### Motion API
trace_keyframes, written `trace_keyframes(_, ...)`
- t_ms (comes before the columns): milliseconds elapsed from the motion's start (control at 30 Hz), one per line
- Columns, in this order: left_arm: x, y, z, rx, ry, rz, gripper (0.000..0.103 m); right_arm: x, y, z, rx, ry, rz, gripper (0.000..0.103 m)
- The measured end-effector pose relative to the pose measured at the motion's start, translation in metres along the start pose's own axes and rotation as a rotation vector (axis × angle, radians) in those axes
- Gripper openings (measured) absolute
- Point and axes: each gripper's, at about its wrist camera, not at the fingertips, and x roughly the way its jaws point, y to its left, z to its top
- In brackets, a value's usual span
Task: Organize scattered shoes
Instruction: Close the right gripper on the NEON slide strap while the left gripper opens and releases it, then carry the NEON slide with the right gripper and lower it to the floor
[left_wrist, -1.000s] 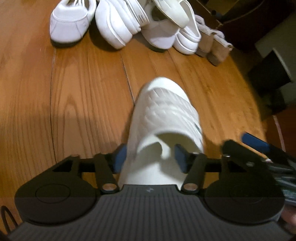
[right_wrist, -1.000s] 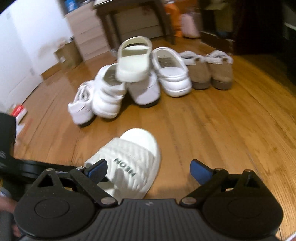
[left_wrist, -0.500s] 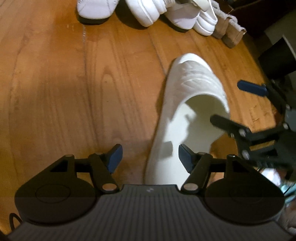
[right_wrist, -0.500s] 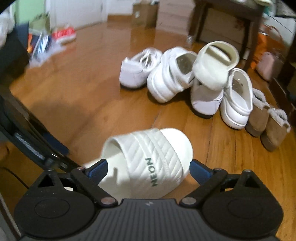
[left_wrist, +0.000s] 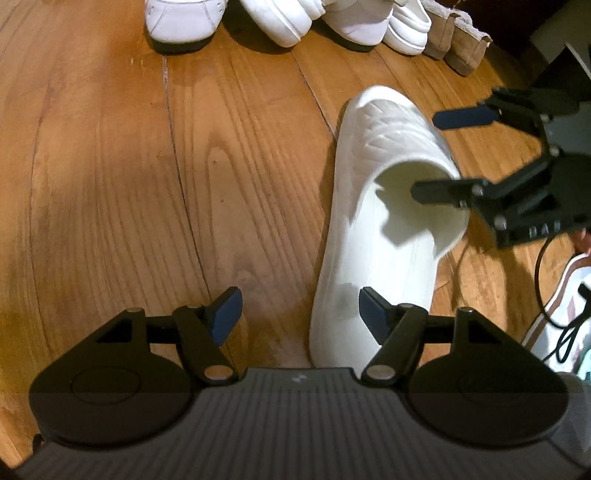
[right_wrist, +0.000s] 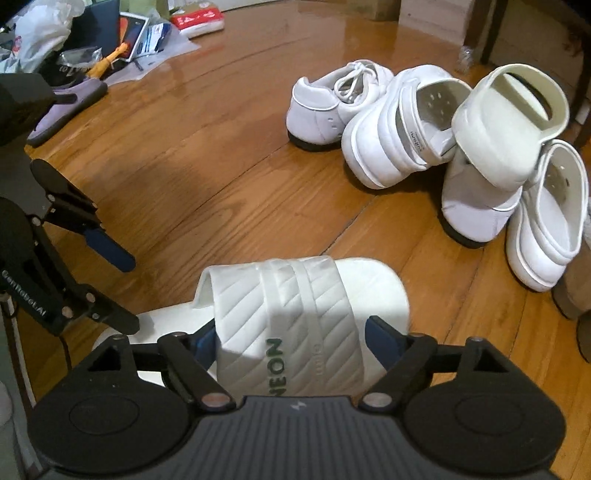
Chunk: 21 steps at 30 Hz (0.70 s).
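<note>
A white ribbed slide with "NEON" on its strap (left_wrist: 373, 236) (right_wrist: 295, 295) lies flat on the wooden floor. My left gripper (left_wrist: 295, 310) (right_wrist: 118, 288) is open at the slide's heel, with only the heel's edge between its blue pads and neither pad touching it. My right gripper (right_wrist: 295, 339) (left_wrist: 448, 155) straddles the strap from the side. Its jaws are closing, the strap is between them, and the pads stand just off its edges. Beyond is a pile of white shoes (right_wrist: 424, 140) (left_wrist: 280, 18) with a cream slide (right_wrist: 506, 122) tipped on top.
Tan fur-lined slippers (left_wrist: 458, 40) sit at the right end of the shoe row. A purple slipper (right_wrist: 66, 107) and a clutter of bags and papers (right_wrist: 92, 44) lie far left. A laced sneaker (left_wrist: 569, 306) and a cable lie by the right gripper. Dark furniture legs stand behind the pile.
The left gripper let go of the slide and shifted left, its jaws wider. The right gripper rolled and swung over the strap, its jaws narrowing around it.
</note>
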Motion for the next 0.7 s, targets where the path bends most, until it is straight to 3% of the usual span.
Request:
trace_keyframes(200,0.002,-0.009,0.001,0.007,-0.004,-0.010,0.069,0.022,-0.012,0.004,0.067,0.052,0.050,0.084)
trace_keyframes(367,0.003,-0.021,0.006,0.012,-0.009,-0.026,0.069,0.020,-0.019,-0.003,0.281,0.019,0.001,0.082)
trace_keyframes(433,0.000,-0.027,0.008,0.018,-0.027,-0.025,0.070,0.014,-0.023,-0.010,0.393,0.017,-0.046,0.082)
trace_keyframes(533,-0.006,-0.038,0.013,0.029,-0.070,-0.038,0.070,-0.007,-0.035,-0.035,0.670,0.004,-0.139,0.082)
trace_keyframes(600,-0.011,-0.052,0.018,0.050,-0.105,-0.054,0.070,-0.041,-0.035,-0.065,0.850,-0.068,-0.245,0.082)
trace_keyframes(633,-0.014,-0.059,0.020,0.062,-0.122,-0.061,0.070,-0.046,-0.036,-0.071,0.876,-0.078,-0.258,0.082)
trace_keyframes(700,-0.015,-0.072,0.023,0.085,-0.137,-0.074,0.070,-0.074,-0.040,-0.111,1.085,-0.136,-0.328,0.082)
